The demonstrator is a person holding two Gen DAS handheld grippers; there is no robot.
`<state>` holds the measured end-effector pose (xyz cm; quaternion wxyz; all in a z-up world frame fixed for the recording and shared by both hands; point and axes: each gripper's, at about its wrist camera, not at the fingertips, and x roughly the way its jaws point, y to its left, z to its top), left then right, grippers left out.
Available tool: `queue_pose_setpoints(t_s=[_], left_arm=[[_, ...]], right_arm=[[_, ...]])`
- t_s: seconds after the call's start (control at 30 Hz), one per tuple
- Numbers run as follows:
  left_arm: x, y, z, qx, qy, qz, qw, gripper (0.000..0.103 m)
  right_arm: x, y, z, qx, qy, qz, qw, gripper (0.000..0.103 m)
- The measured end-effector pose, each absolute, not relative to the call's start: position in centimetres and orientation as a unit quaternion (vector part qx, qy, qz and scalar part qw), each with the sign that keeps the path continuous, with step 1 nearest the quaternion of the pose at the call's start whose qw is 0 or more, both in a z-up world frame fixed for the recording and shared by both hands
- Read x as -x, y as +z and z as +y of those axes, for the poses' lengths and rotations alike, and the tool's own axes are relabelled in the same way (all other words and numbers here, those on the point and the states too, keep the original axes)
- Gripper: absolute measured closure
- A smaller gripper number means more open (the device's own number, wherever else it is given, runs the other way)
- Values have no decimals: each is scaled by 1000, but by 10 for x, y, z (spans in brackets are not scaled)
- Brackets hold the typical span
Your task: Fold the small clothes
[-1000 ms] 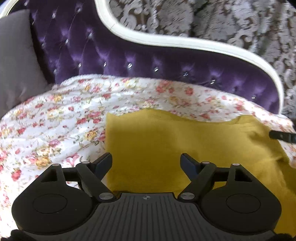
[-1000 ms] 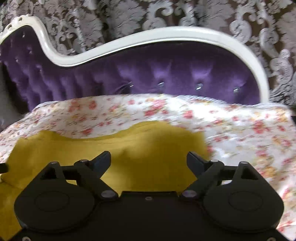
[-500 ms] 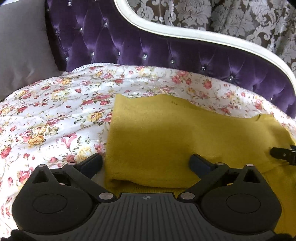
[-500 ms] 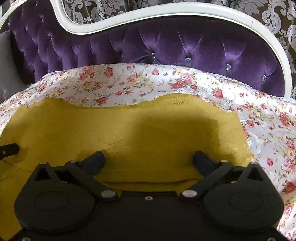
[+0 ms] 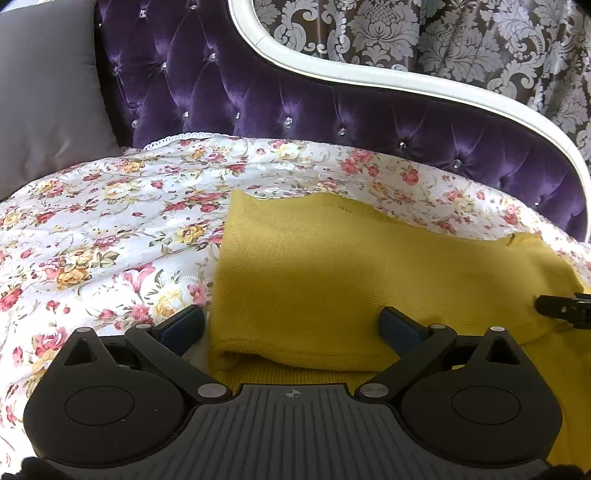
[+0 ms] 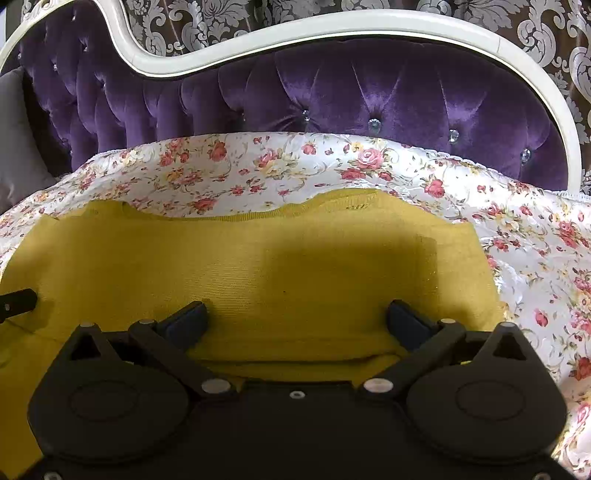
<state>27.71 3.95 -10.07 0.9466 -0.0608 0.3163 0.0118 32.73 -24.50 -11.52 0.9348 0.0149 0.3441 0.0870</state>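
A mustard-yellow knit garment (image 5: 369, 273) lies folded over itself on the floral bedspread (image 5: 110, 229); its folded edge faces me. It also shows in the right wrist view (image 6: 295, 266). My left gripper (image 5: 291, 325) is open and empty, just above the garment's near left corner. My right gripper (image 6: 295, 317) is open and empty above the garment's near right part. The right gripper's tip shows at the right edge of the left wrist view (image 5: 561, 308); the left gripper's tip shows at the left edge of the right wrist view (image 6: 16, 299).
A purple tufted headboard (image 5: 295, 110) with a white curved frame (image 5: 406, 81) stands behind the bedspread (image 6: 535, 258). A grey pillow (image 5: 44, 92) leans at the far left. Patterned wallpaper (image 5: 443, 33) is behind.
Both grippers have drawn back and risen from the garment, open throughout. The garment's folded-over top layer now lies flat, with its near fold edge visible.
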Motion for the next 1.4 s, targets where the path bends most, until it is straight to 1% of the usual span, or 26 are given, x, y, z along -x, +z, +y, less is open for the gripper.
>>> queue_pose_setpoints(t_s=[0.37,0.43,0.5,0.53,0.7,0.8,1.2,1.27,1.4], left_arm=[[-282,-98,35,32,6,339,940,1],[-283,-95,36,27,-5,350,936,4],[-280,-89,37,20,-11,358,933,21],[-277,-85,36,15,-8,359,933,22],[-236,-57,28,-18,16,324,946,22],[-209,-43,23,-29,26,316,948,22],[-106,-30,19,-39,55,329,942,22],[-92,-28,22,-32,59,329,942,22],[-69,-29,27,-23,61,334,940,22]], right_arm=[[-327,-117,-248,-28,92,339,936,0],[-326,-117,-247,-27,91,338,936,0],[-326,-118,-247,-27,91,338,936,0],[-325,-118,-248,-28,92,337,937,0],[-326,-117,-248,-28,91,337,937,0],[-326,-117,-248,-27,92,338,936,0],[-326,-109,-253,-44,92,341,935,1],[-320,-100,-258,-56,81,332,938,1],[-282,-68,-272,-88,83,282,952,1]])
